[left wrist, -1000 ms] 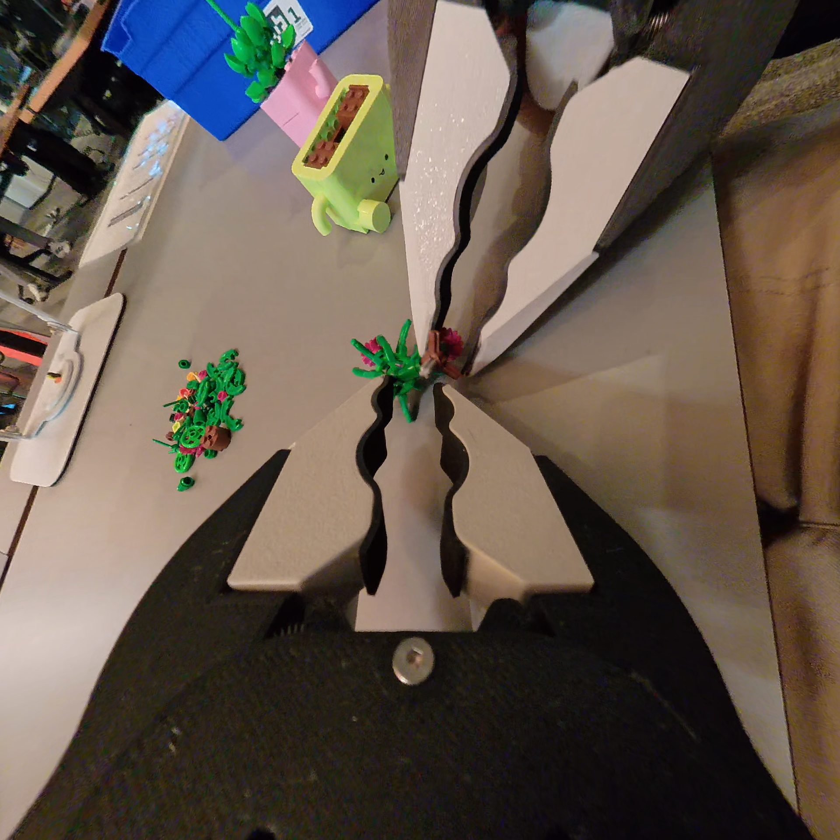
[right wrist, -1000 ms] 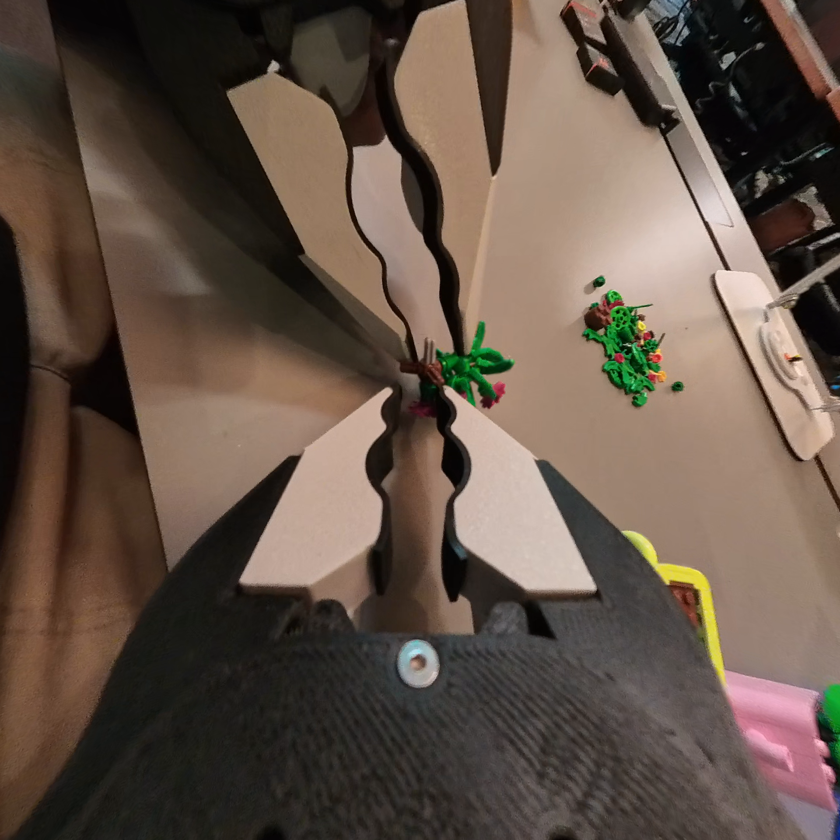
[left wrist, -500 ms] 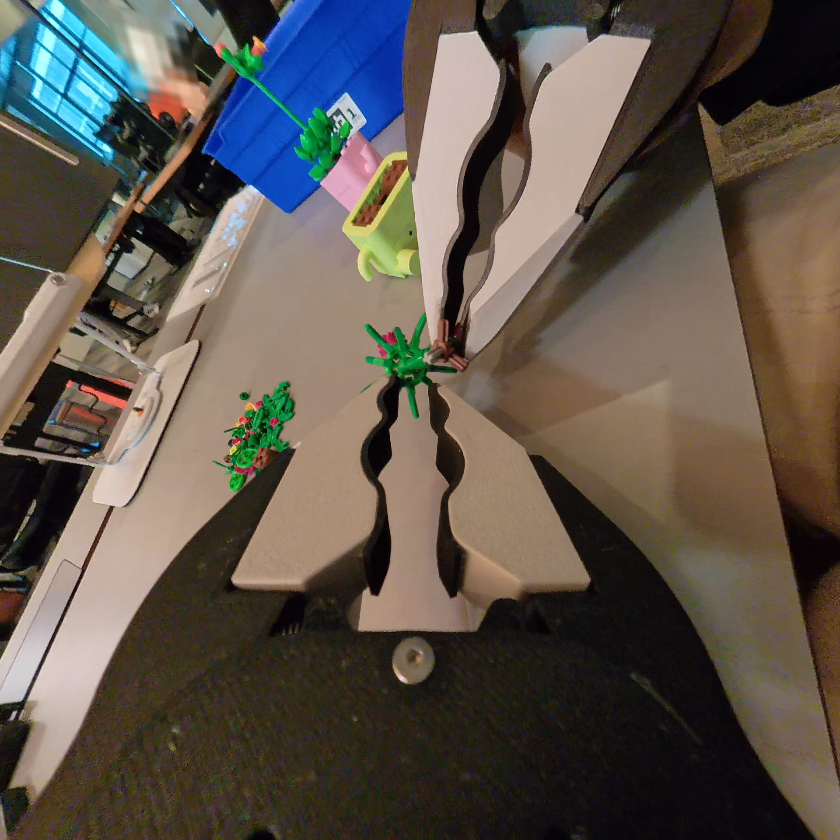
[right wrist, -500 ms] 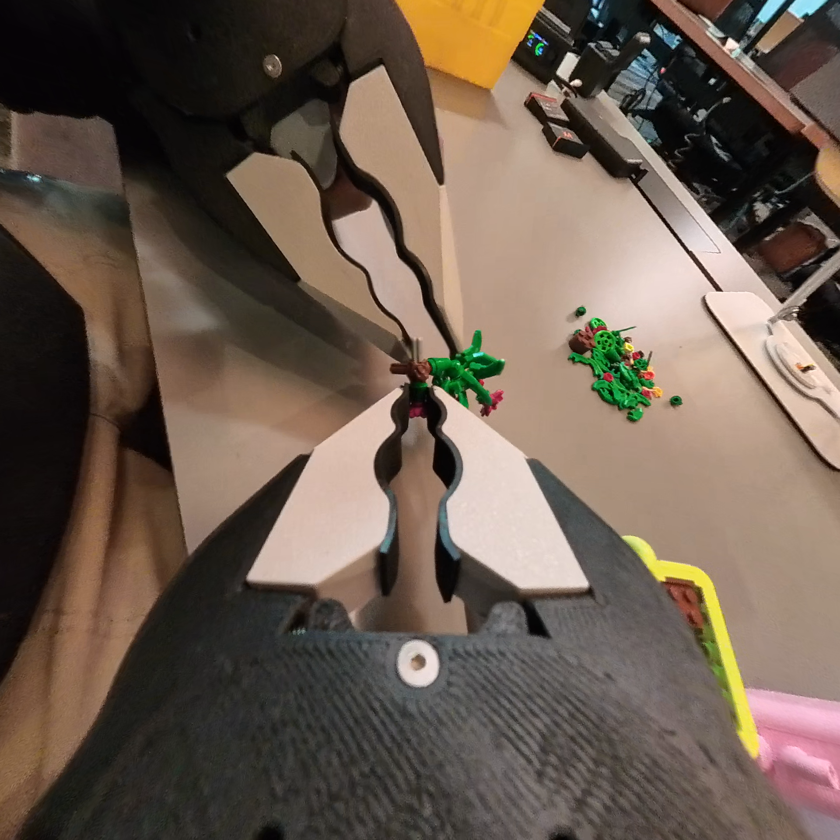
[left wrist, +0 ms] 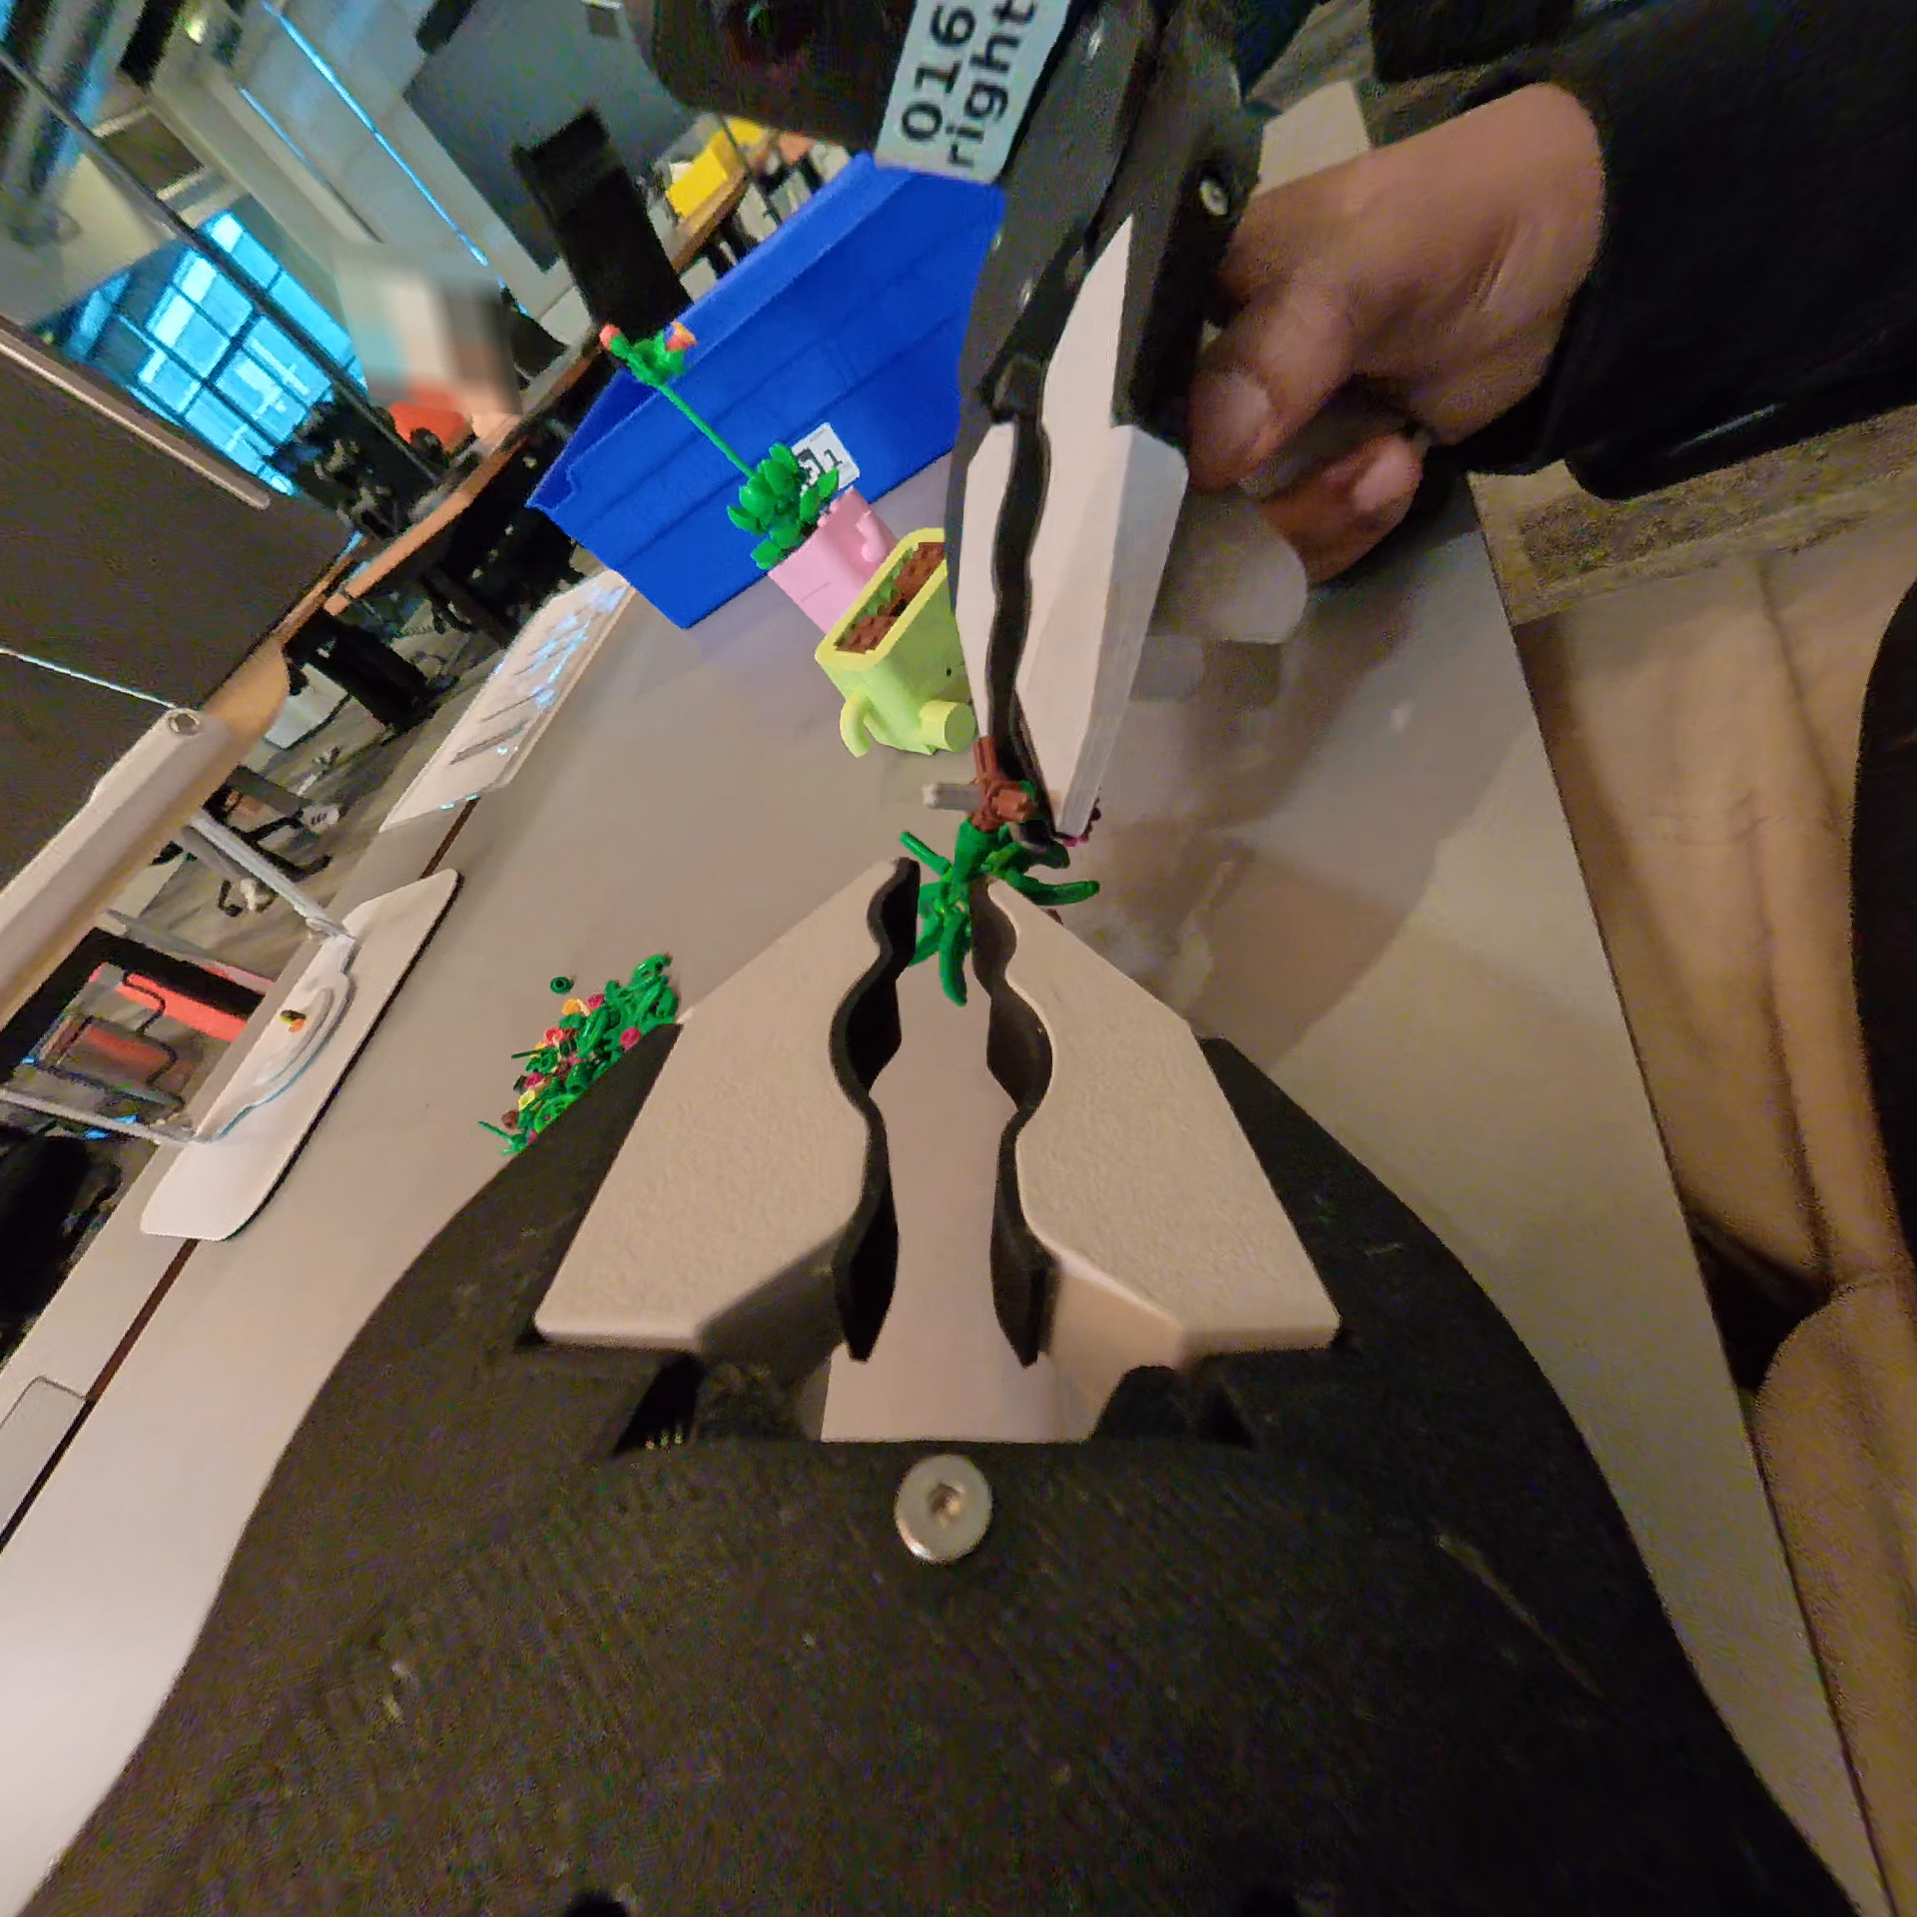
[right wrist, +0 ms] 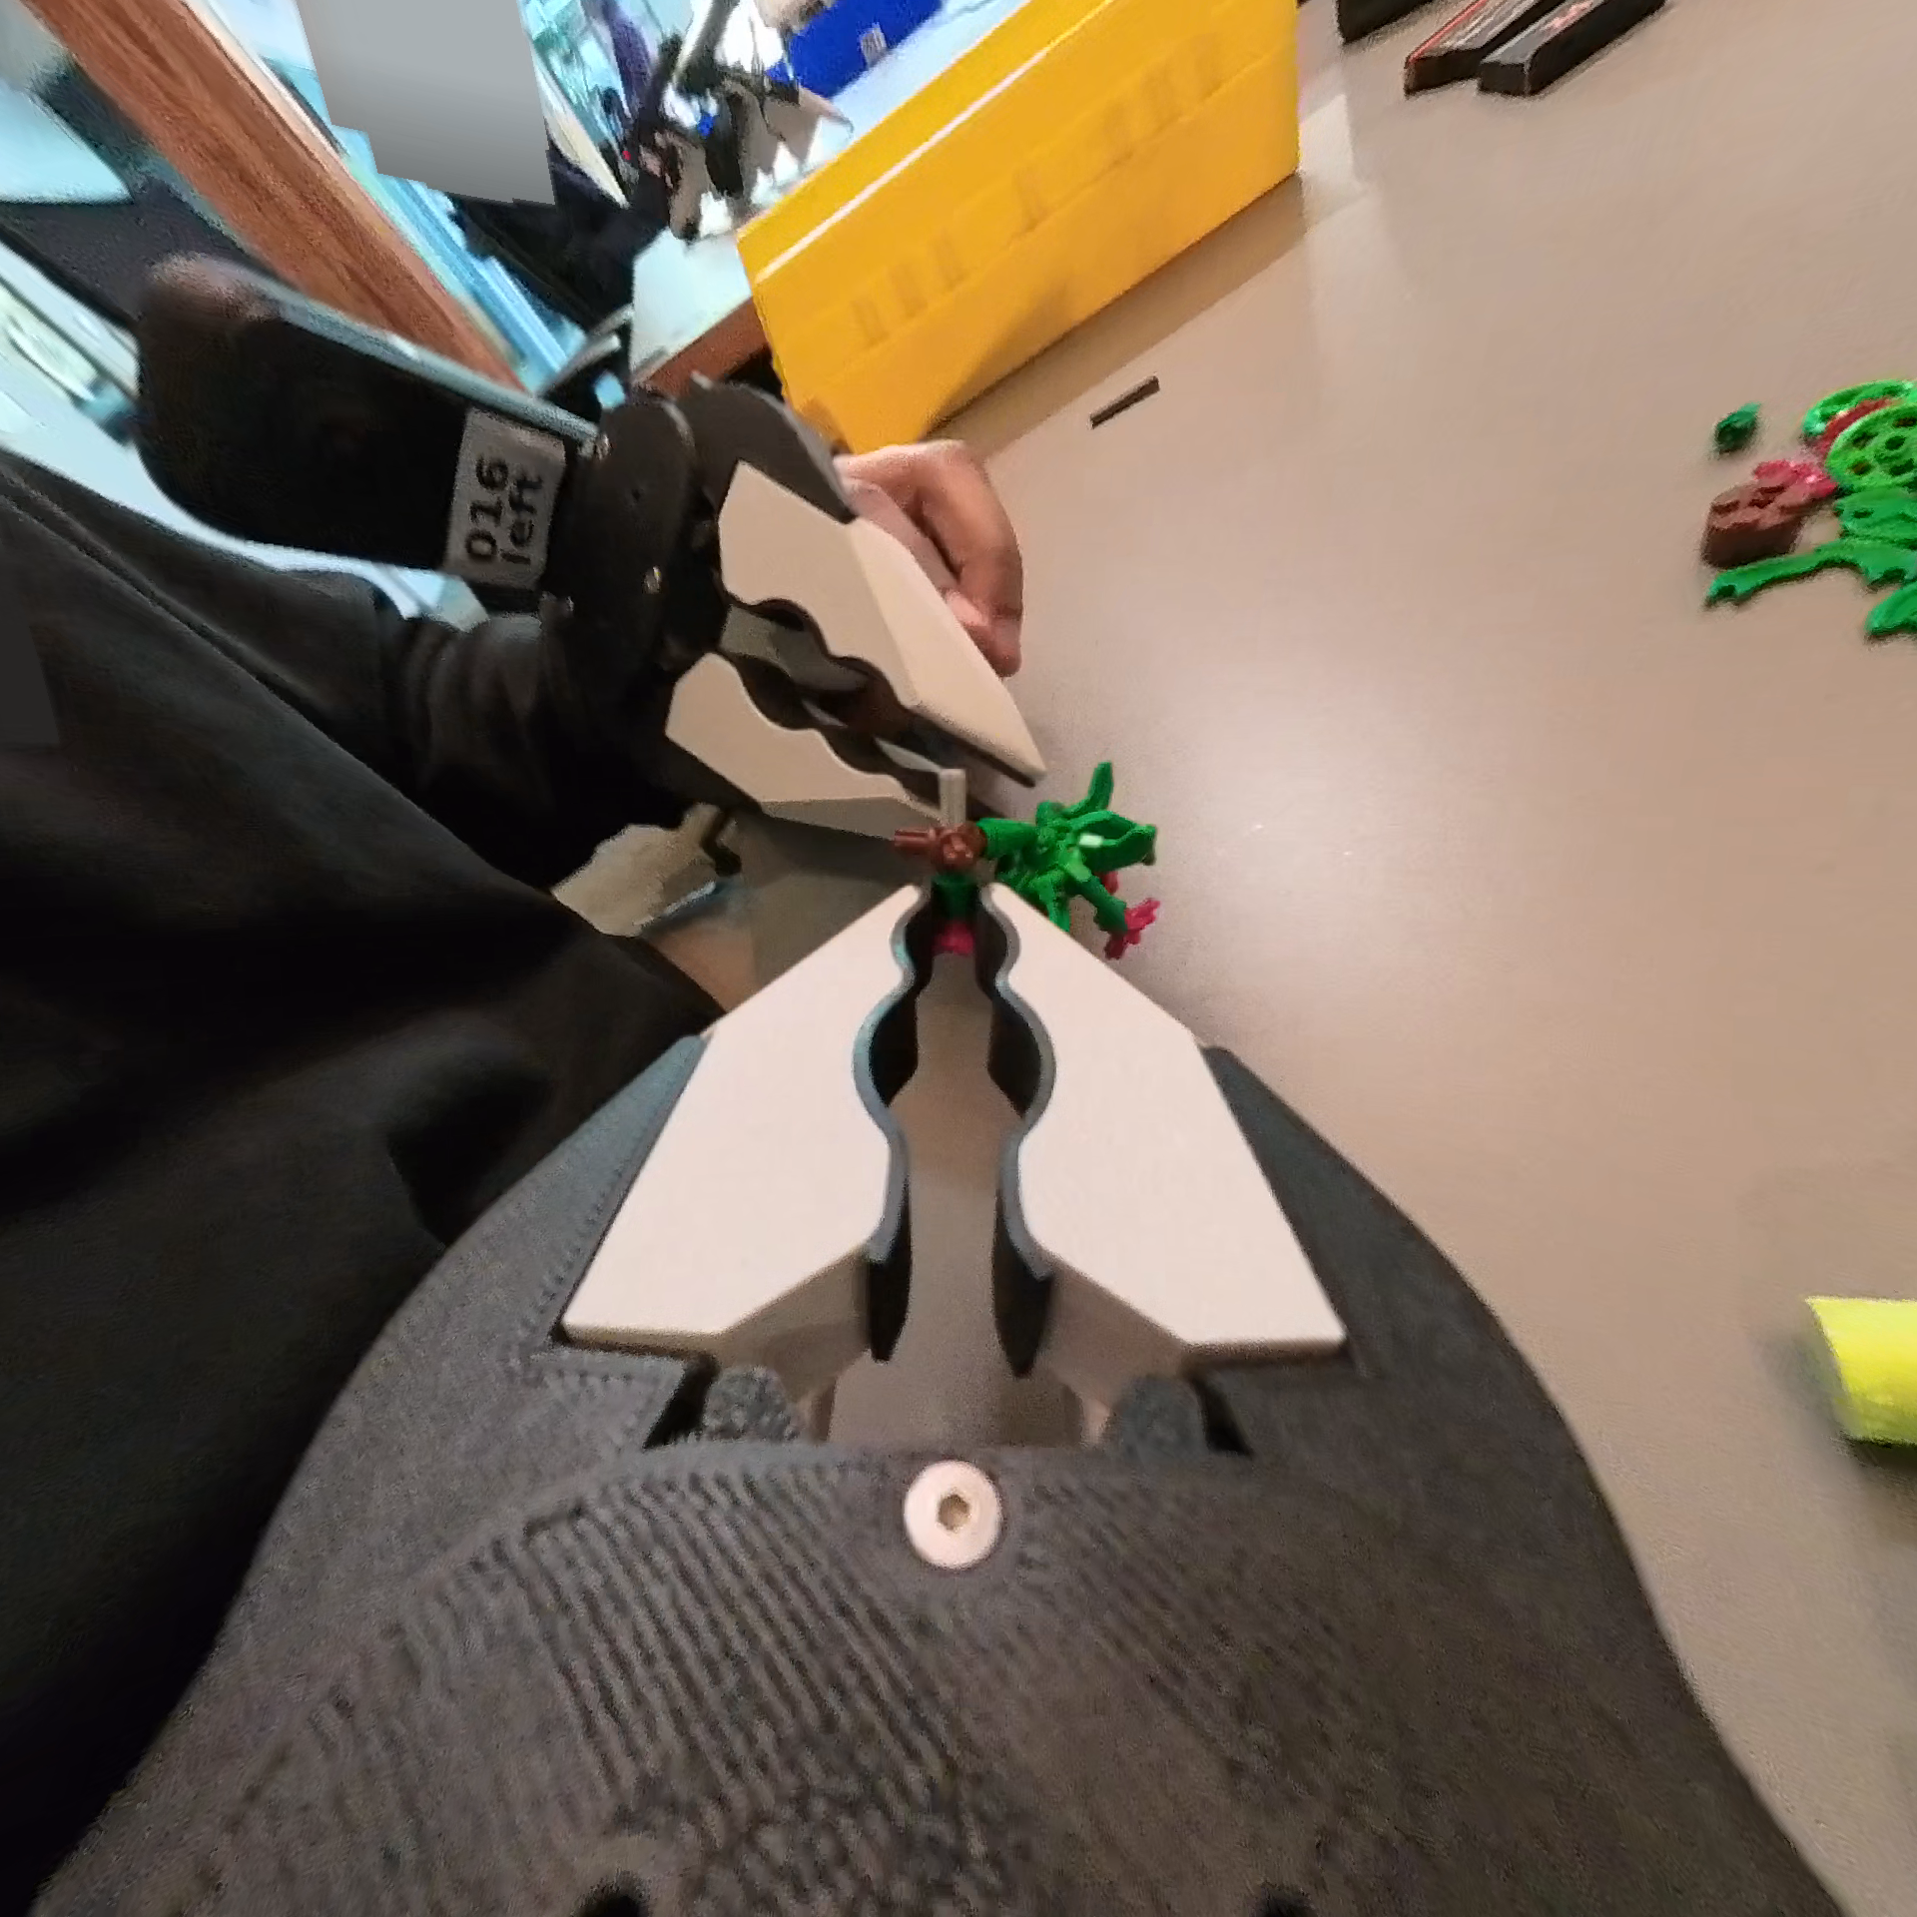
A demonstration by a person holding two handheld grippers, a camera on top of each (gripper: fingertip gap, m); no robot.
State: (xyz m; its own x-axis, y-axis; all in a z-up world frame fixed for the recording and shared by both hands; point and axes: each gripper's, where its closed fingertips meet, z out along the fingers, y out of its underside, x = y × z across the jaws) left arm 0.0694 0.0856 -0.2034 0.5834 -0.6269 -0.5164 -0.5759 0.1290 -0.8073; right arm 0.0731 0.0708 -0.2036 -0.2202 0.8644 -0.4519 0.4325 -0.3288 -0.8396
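While both tools meet above the worktop (left wrist: 726,747), the left tool (left wrist: 946,905) and right tool (right wrist: 952,913) each clamp the green plant sprig (left wrist: 960,882) from opposite ends.

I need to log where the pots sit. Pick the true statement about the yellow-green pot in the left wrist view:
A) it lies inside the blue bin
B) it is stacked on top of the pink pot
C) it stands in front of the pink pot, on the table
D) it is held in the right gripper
C: the yellow-green pot stands on the table, just in front of the pink pot, outside the blue bin.
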